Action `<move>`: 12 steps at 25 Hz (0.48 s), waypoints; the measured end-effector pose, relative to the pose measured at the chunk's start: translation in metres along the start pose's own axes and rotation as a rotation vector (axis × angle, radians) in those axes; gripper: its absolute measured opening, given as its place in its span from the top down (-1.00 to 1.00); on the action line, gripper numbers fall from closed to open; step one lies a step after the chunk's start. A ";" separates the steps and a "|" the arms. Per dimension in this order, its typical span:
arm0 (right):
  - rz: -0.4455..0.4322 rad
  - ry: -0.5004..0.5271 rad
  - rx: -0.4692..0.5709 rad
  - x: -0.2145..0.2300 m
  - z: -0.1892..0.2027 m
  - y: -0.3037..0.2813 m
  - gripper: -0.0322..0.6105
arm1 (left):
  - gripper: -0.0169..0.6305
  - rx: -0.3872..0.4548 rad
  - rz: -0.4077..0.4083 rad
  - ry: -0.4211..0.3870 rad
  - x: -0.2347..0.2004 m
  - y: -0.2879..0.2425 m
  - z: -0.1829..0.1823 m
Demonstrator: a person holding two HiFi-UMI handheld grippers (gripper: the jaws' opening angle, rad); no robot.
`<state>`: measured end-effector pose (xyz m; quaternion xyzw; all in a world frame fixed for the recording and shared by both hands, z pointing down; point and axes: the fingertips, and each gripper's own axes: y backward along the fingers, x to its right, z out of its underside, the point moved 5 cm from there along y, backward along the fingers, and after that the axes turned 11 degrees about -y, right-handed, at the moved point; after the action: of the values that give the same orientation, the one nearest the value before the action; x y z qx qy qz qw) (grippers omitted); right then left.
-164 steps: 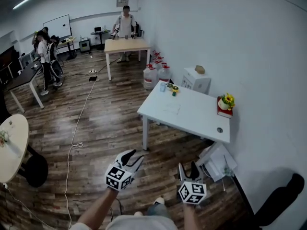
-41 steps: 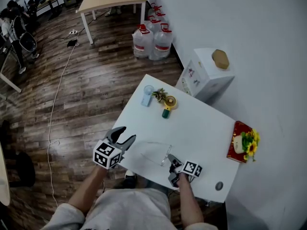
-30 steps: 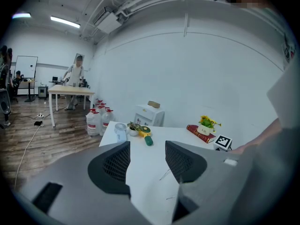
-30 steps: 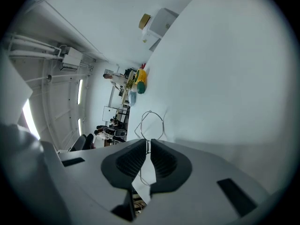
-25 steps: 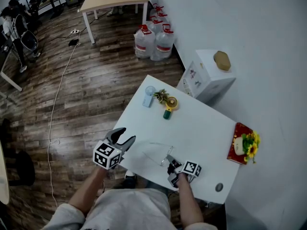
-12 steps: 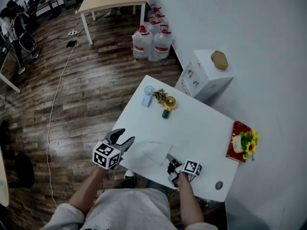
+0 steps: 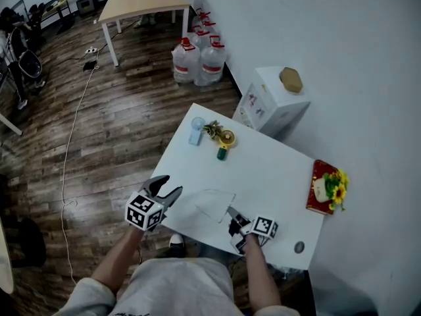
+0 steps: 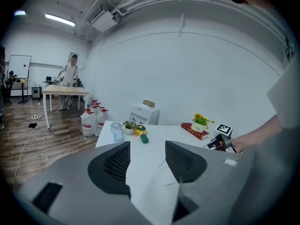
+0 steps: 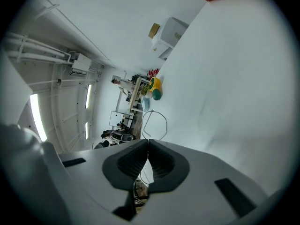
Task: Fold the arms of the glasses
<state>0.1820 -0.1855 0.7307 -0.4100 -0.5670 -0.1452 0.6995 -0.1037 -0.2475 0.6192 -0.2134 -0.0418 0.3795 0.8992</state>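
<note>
My right claw (image 7: pixel 232 217) is clamped on the glasses (image 7: pixel 214 204) near the worktop's (image 7: pixel 270 170) six o'clock edge; my left claw (image 7: pixel 164 187), at their nine o'clock, stands apart.

My left gripper (image 7: pixel 167 187) and right gripper (image 7: pixel 233 221) wear black-and-white square-marker cubes; clear thin-rimmed glasses (image 7: pixel 214 203), white rectangular table (image 7: pixel 270 166), red book (image 7: pixel 317 171), yellow flowers (image 7: pixel 337 193), dark brown plank floor (image 7: pixel 118 130)

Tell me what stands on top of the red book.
A small white pot with yellow flowers stands on the red book. The part of the cover beneath the pot is hidden.
</note>
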 end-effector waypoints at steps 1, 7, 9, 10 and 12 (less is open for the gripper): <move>-0.008 0.002 0.006 -0.004 0.002 0.002 0.87 | 0.28 0.001 0.005 -0.006 0.001 0.002 -0.001; -0.052 -0.013 0.027 -0.025 0.011 0.011 0.87 | 0.28 -0.001 0.039 -0.071 0.006 0.004 -0.010; -0.040 -0.021 0.033 -0.031 0.017 0.016 0.87 | 0.28 -0.008 0.056 -0.108 0.011 0.004 -0.013; -0.041 -0.013 0.033 -0.034 0.019 0.018 0.87 | 0.28 -0.011 0.065 -0.130 0.014 0.004 -0.015; -0.021 -0.034 0.036 -0.039 0.026 0.022 0.87 | 0.28 -0.021 0.087 -0.187 0.021 0.001 -0.018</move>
<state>0.1669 -0.1629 0.6864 -0.3938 -0.5856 -0.1356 0.6954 -0.0855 -0.2386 0.6006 -0.1880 -0.1202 0.4362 0.8717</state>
